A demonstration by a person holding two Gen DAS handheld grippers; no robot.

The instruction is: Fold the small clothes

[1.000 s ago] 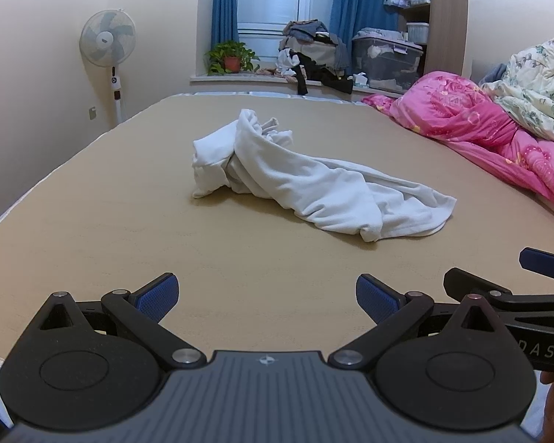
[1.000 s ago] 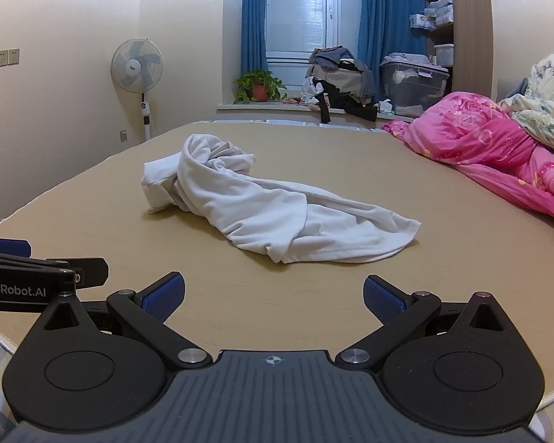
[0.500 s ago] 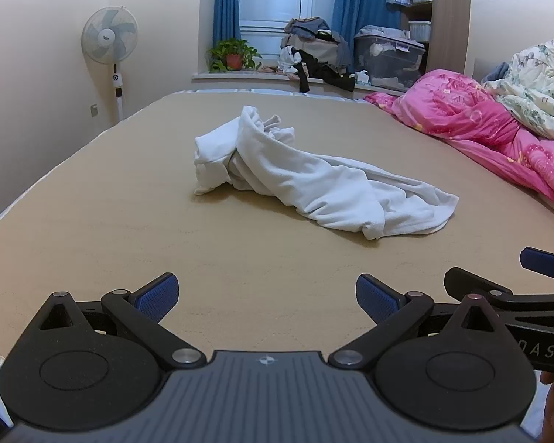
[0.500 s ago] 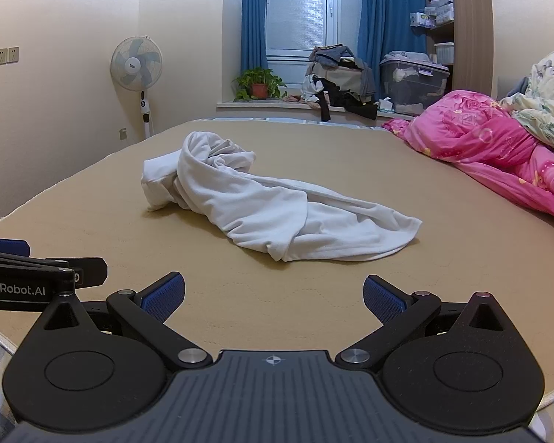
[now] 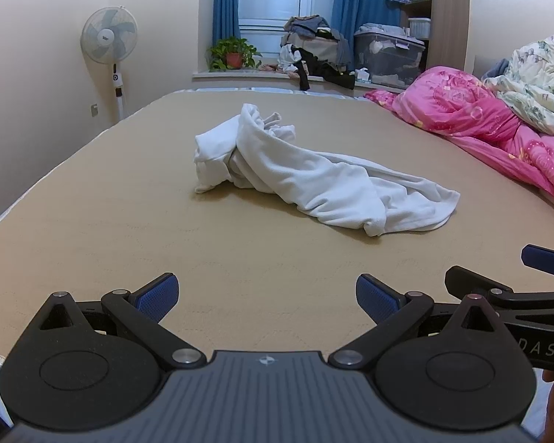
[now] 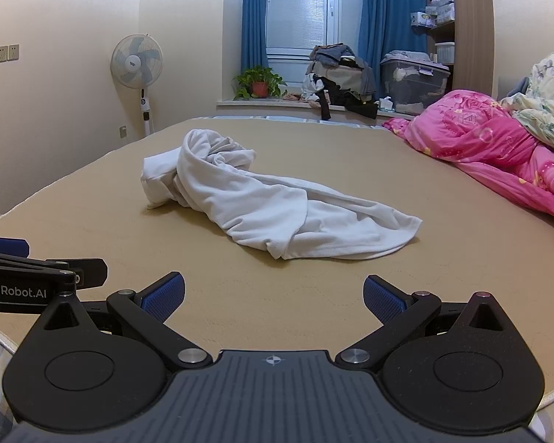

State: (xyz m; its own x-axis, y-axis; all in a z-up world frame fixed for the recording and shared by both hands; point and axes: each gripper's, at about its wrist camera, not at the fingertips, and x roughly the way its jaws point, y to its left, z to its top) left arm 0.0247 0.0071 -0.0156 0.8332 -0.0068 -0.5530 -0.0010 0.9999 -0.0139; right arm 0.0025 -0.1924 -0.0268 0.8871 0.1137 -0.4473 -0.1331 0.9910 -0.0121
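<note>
One crumpled white garment on tan mattress; soft, twisted lump.

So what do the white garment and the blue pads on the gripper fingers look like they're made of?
White garment: seemingly soft, matte knit, perhaps cotton jersey; it slumps in loose rounded folds with no sheen. Blue pads: probably rubber or a similar grippy plastic, given the fine dotted texture; the exact material can't be told.

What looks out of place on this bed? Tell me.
The white garment lies crumpled and twisted in a heap on the tan bed surface, not spread flat. Both grippers, left and right, are open and clear of it.
</note>
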